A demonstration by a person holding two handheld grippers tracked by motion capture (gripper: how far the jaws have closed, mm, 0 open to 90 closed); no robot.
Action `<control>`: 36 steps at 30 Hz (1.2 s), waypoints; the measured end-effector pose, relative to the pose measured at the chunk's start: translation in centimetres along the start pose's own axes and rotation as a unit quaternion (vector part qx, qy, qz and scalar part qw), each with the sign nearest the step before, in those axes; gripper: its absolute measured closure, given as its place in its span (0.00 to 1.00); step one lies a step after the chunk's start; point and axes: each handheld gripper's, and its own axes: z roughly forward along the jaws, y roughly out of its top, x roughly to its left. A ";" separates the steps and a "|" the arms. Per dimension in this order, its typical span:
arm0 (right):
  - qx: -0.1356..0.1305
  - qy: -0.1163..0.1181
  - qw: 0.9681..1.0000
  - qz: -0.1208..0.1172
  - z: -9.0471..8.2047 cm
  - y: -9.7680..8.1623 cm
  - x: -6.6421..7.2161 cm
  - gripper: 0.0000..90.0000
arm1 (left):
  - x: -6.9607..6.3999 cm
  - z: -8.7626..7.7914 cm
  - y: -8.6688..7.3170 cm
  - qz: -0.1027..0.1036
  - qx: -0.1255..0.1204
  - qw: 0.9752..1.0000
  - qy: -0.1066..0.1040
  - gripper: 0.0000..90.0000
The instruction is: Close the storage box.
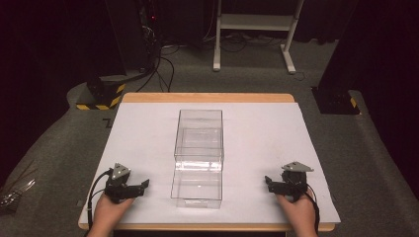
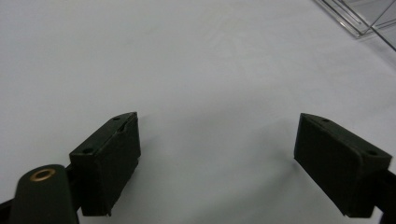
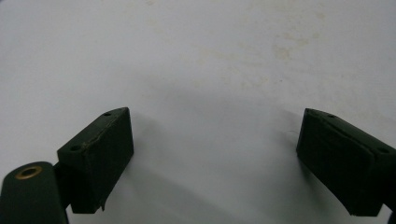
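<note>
Where two grippers wait: two clear boxes [image 1: 198, 155].

Your desk [image 1: 148, 98] had a wooden edge and carried a white sheet [image 1: 257, 143] over most of its top. On that sheet, at mid-desk, stood two clear plastic boxes [image 1: 198, 148], end to end.

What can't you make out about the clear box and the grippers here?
- Clear box: high view, transparent walls and glare blur whether it is one piece or two stacked.
- Box in the left gripper view: cut off by the top right edge.
- Hands: high view, cut off by the bottom edge.
</note>
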 end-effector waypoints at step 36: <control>0.000 0.001 1.000 0.001 0.0 0.0 0.0 0.12 | -4.4 -4.5 1.8 0.037 -0.095 0.993 -0.067 0.17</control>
